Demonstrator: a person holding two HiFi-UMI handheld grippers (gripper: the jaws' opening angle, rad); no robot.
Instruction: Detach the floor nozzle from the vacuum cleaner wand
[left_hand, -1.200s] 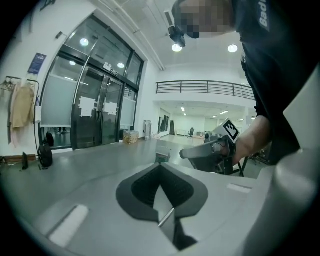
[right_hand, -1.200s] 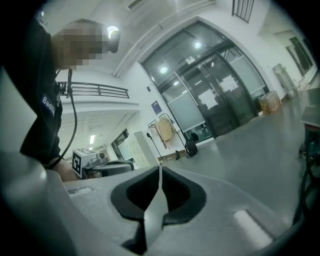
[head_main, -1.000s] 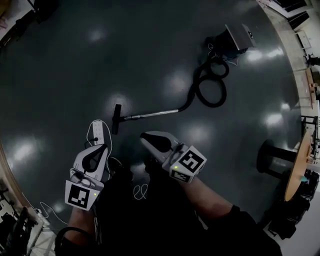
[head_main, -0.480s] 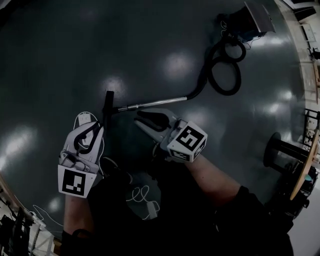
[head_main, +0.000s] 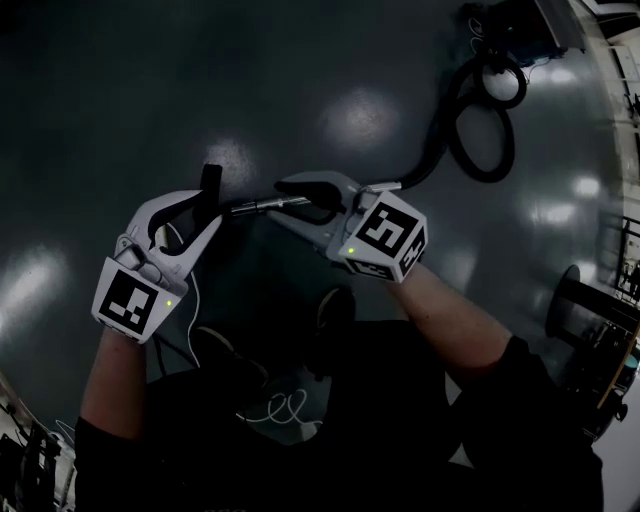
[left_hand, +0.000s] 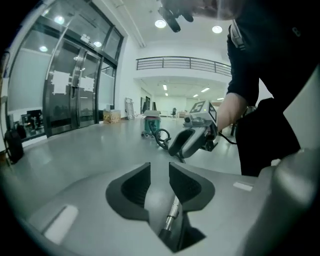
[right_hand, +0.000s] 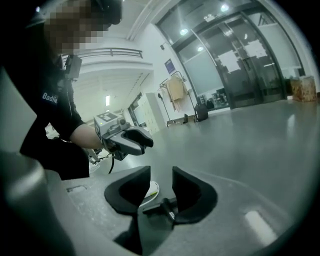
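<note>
Left tool (head_main: 203, 208) and right tool (head_main: 287, 198), just opening, empty, hover over wand (head_main: 250, 207).

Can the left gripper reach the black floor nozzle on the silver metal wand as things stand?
Probably yes: the left gripper, its jaws just opening, hovers beside the black floor nozzle, with the silver metal wand in their gap, ungripped. Nothing blocks it.
</note>
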